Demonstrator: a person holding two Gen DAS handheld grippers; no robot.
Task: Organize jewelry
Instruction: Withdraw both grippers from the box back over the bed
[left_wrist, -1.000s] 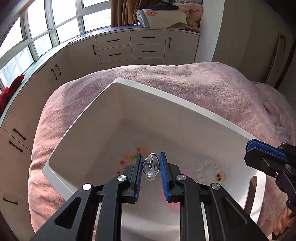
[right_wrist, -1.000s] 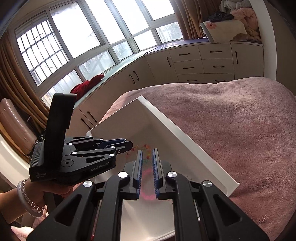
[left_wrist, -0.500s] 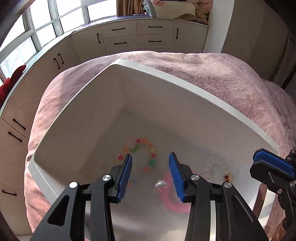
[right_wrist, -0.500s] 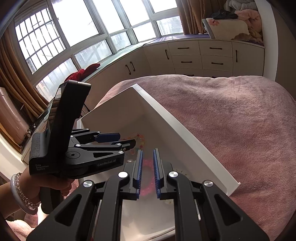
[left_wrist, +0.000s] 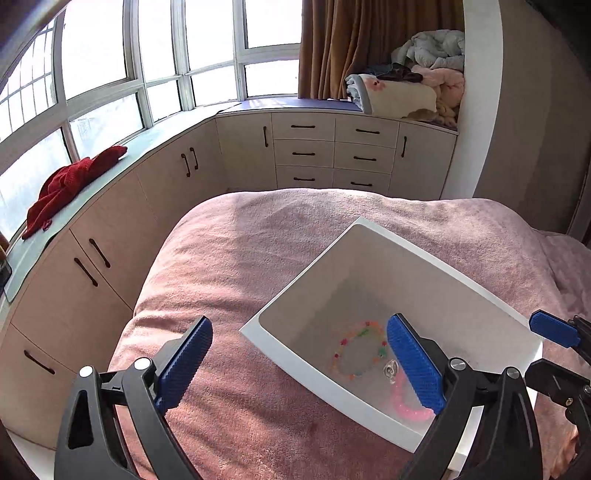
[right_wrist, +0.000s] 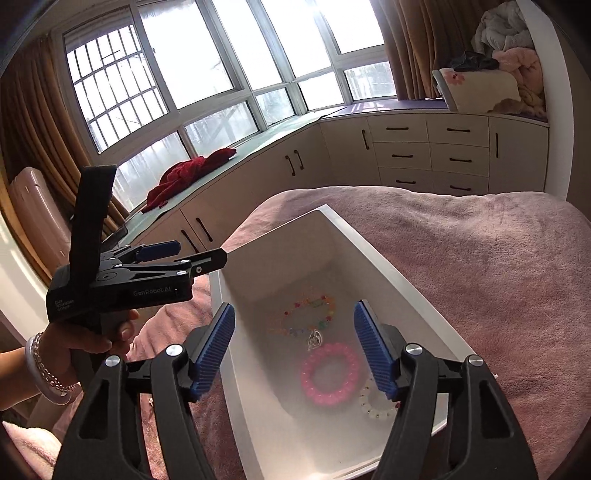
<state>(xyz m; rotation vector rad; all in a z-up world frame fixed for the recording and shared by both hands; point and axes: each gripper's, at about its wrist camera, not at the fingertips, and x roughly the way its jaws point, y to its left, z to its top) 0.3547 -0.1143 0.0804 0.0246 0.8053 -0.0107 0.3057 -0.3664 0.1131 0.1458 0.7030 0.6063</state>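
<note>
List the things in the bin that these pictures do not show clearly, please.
- Pink bracelet, left wrist view: partly hidden by the left tool's pad.
- White bracelet, right wrist view: partly hidden by the right tool's pad; not seen in the left view.
- Silver pendant: too small to tell its shape.
- Bin: near corner cut off at the bottom edge.

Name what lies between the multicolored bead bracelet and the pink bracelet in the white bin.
The small silver pendant lies between the multicolored bead bracelet and the pink bracelet, clearest in the right wrist view.
</note>
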